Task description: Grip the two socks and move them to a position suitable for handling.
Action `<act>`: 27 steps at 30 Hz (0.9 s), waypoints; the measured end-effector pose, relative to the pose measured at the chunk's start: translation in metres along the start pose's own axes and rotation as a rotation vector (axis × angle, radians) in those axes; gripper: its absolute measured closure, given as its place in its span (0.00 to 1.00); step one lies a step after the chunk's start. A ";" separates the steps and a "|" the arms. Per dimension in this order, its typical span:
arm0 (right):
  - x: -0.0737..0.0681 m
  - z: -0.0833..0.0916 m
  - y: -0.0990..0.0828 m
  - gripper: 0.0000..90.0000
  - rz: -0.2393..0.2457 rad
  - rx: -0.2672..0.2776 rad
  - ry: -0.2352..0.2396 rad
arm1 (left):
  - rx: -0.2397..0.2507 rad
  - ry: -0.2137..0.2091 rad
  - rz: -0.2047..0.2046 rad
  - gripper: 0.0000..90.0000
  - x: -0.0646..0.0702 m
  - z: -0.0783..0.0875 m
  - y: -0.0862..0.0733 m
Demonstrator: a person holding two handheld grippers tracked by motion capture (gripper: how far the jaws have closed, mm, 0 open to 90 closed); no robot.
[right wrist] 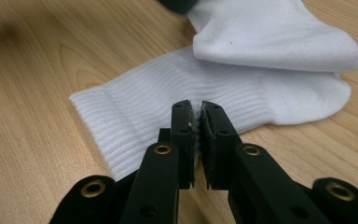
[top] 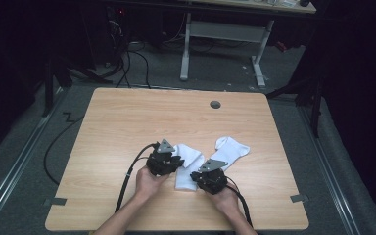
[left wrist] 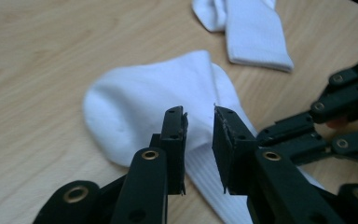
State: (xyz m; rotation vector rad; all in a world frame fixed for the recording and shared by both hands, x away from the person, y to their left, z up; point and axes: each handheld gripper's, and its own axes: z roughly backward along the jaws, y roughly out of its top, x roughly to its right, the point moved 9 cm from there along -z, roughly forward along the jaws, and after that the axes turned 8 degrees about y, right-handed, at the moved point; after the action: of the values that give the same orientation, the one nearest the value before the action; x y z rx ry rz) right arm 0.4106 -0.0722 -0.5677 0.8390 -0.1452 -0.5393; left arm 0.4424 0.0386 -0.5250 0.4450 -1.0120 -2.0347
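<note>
Right gripper jaws pinch the ribbed cuff edge of the folded white sock, fabric bunched between the pads at centre frame; left gripper jaws stand slightly apart with nothing pressed between them, hovering over the same sock's rounded toe end at mid-frame. In the high view the folded sock lies lower centre on the wooden table, between the left gripper and right gripper. The second white sock lies flat just right of it, angled toward the upper right.
</note>
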 end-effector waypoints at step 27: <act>0.006 -0.011 0.013 0.67 -0.101 -0.003 -0.090 | -0.167 0.204 0.027 0.93 -0.035 -0.036 -0.013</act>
State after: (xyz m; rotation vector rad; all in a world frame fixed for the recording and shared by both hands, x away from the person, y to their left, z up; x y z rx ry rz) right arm 0.4243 -0.0603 -0.5659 0.8227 -0.1849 -0.6729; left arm 0.4797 0.0526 -0.5588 0.5340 -0.7155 -1.9851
